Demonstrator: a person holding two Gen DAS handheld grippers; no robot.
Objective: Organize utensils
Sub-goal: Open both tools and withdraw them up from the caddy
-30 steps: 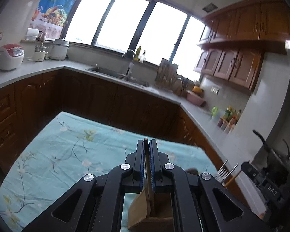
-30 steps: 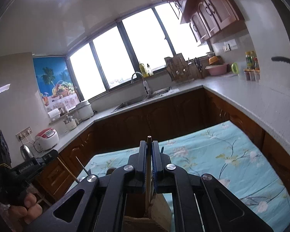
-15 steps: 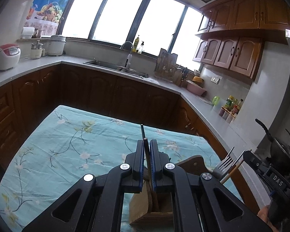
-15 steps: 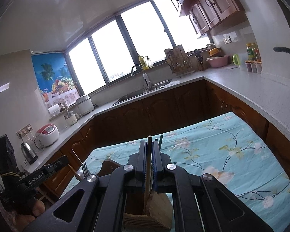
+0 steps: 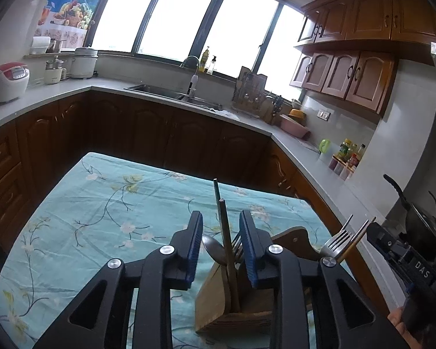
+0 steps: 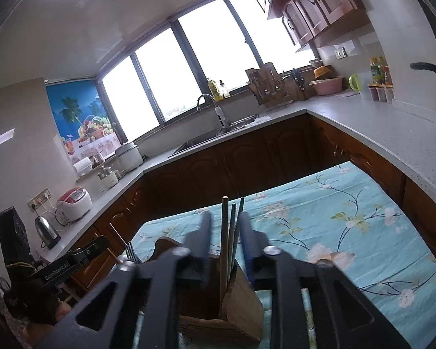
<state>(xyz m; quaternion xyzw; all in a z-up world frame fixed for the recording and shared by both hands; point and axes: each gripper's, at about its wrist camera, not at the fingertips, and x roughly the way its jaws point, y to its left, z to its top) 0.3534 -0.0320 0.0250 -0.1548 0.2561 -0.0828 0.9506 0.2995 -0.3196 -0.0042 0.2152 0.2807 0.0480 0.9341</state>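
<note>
My left gripper (image 5: 221, 244) had its blue-padded fingers spread apart, with nothing pinched between them. In the gap stood the chopsticks (image 5: 225, 232), upright and slightly tilted, not touching either pad as far as I could see. I judged the fingers were spread so because the sticks were already resting in their slot and needed no more support.

My right gripper (image 6: 225, 241) was also spread, though its fingers were blurred, so the exact width was hard to read. Between them stood the chopsticks (image 6: 229, 232), three thin rods close together, again free of the pads.

Below both grippers was the wooden utensil holder (image 5: 232, 299), a block with compartments, standing on the table covered with a floral tablecloth (image 5: 87, 218). In the left view, a spoon (image 5: 213, 250) and a fork (image 5: 237, 244) stood in the holder just beside the chopsticks. Another fork (image 5: 335, 240) appeared further right, in a second compartment, I believed.

The utensils stood upright because the narrow compartments hold them so. I judged the sorting was nearly done. I saw no loose utensil on the cloth in either view.
</note>
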